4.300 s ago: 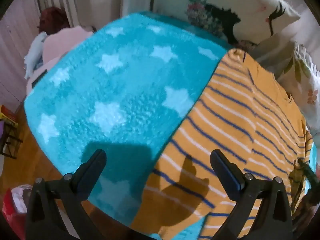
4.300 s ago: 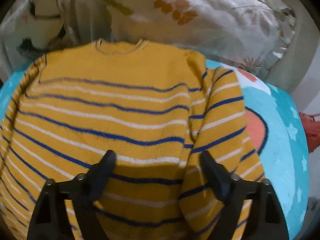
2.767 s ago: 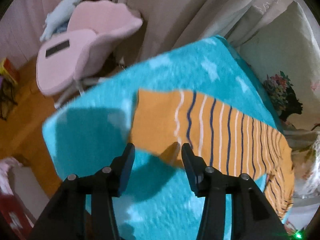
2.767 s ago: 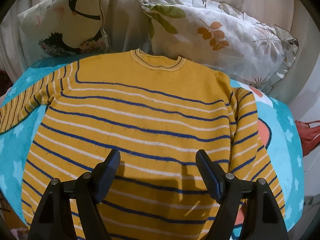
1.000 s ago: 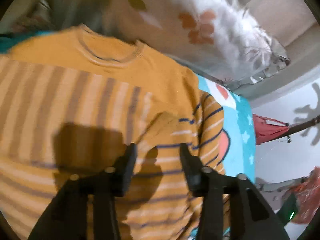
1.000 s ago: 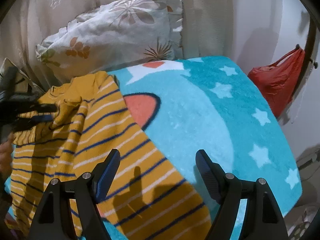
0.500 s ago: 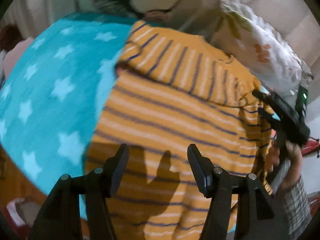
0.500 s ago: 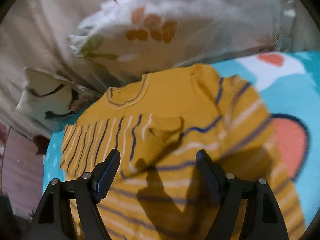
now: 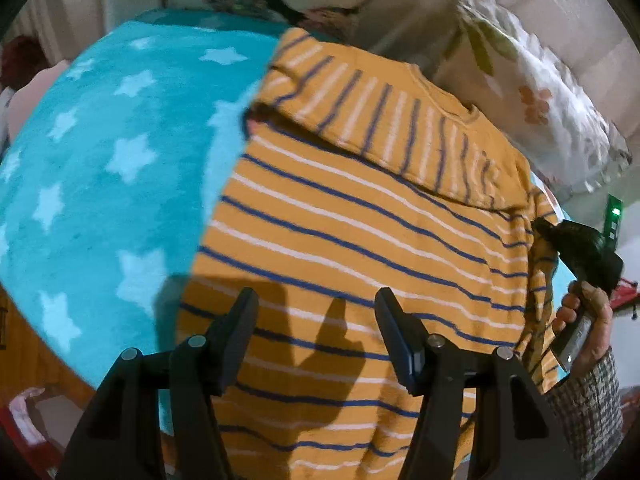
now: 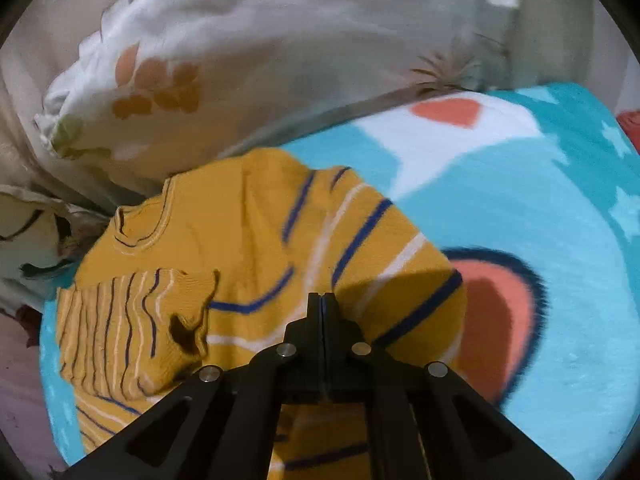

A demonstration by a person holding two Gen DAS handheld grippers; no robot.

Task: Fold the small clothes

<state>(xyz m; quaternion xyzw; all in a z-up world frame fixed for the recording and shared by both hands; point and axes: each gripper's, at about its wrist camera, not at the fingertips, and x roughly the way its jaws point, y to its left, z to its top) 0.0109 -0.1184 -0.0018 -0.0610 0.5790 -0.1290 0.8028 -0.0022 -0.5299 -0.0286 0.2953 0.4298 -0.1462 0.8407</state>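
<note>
A yellow sweater (image 9: pixel 360 240) with blue and white stripes lies flat on a turquoise star blanket (image 9: pixel 100 160). Its left sleeve (image 9: pixel 380 128) is folded across the chest below the collar. My left gripper (image 9: pixel 316 320) is open and empty above the sweater's lower body. My right gripper (image 10: pixel 323 300) is shut on the sweater's right sleeve (image 10: pixel 380 248) near the shoulder; it also shows in the left wrist view (image 9: pixel 576 248) at the sweater's right edge, held by a hand. In the right wrist view the folded left sleeve (image 10: pixel 132 320) lies across the body, cuff toward me.
Floral pillows (image 10: pixel 240 60) lie against the wall behind the collar, also seen in the left wrist view (image 9: pixel 540 80). The blanket's orange-and-white print (image 10: pixel 492 300) lies right of the sweater. The bed's left edge drops to a wooden floor (image 9: pixel 24 344).
My left gripper let go of the left sleeve after laying it across the chest and pulled back over the lower body. My right gripper came down and closed on the right sleeve.
</note>
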